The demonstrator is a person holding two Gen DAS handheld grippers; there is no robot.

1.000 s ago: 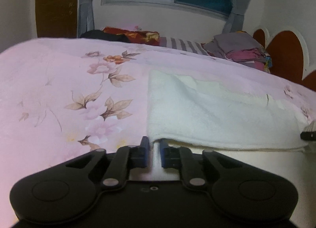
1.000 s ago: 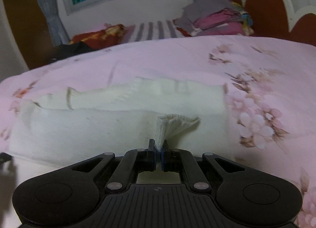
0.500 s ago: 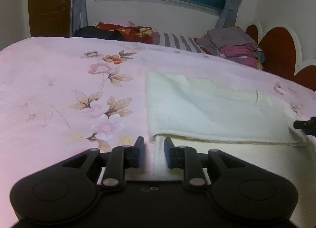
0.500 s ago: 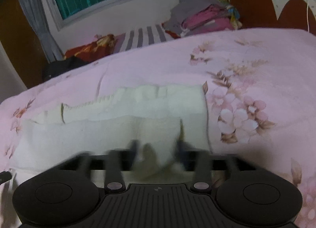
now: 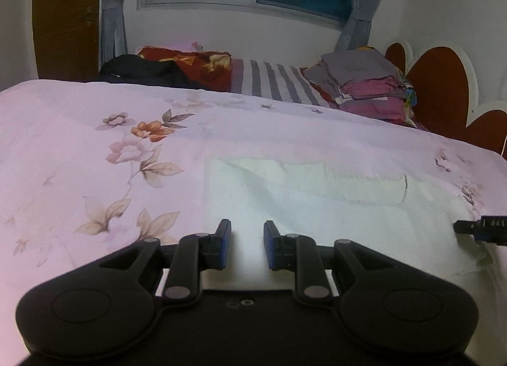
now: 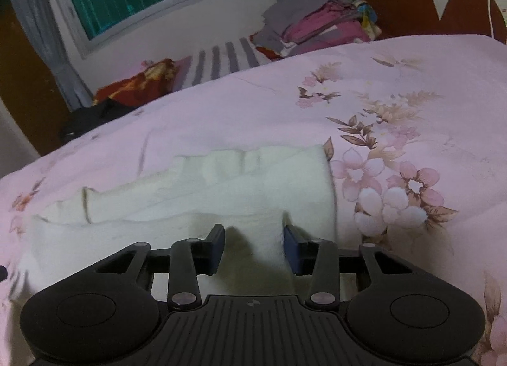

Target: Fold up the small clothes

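Note:
A cream-white knitted garment (image 5: 317, 204) lies folded flat on the pink floral bedspread (image 5: 95, 150). My left gripper (image 5: 247, 239) is open and empty over the garment's near left corner. In the right wrist view the same garment (image 6: 221, 195) lies just ahead, and my right gripper (image 6: 253, 245) is open and empty above its near edge, with a fold of cloth between the jaws but not pinched. The tip of the right gripper (image 5: 481, 228) shows at the right edge of the left wrist view.
A stack of folded clothes (image 5: 367, 84) sits at the far right by the headboard (image 5: 443, 87). A striped pillow (image 5: 272, 80), a red patterned cloth (image 5: 187, 61) and a dark garment (image 5: 142, 71) lie along the far edge below the window.
Both grippers opened and let go of the garment's edge, then lifted back. The held fold dropped flat onto the garment.

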